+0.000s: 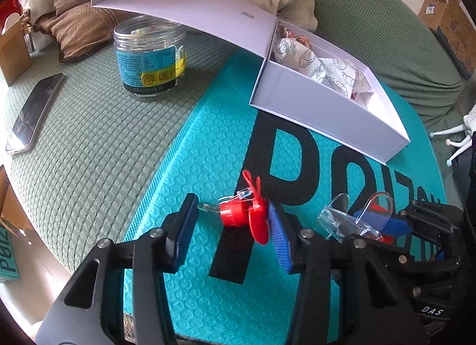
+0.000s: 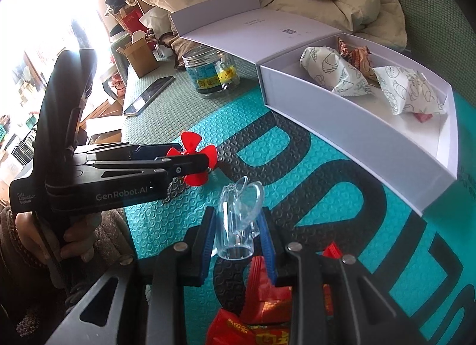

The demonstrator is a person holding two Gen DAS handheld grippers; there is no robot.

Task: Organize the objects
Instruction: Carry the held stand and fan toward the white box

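A red propeller piece [image 1: 244,214] with a clear stem spans the blue pads of my left gripper [image 1: 233,214], which is shut on it just above the teal mat [image 1: 193,151]. The right wrist view shows that gripper [image 2: 190,157] from the side, with the red blades [image 2: 192,160] at its tip. My right gripper [image 2: 236,220] is shut on a clear plastic piece [image 2: 238,217]; it stands close to the right of the left gripper. In the left wrist view the right gripper [image 1: 369,220] and its clear piece [image 1: 342,220] show at lower right.
An open white box [image 2: 342,136] with wrapped packets [image 2: 327,68] sits at the mat's far right, its lid folded back. A clear jar [image 1: 148,53] and a phone [image 1: 32,113] lie on the green cover to the left. Red snack packets [image 2: 261,294] lie under my right gripper.
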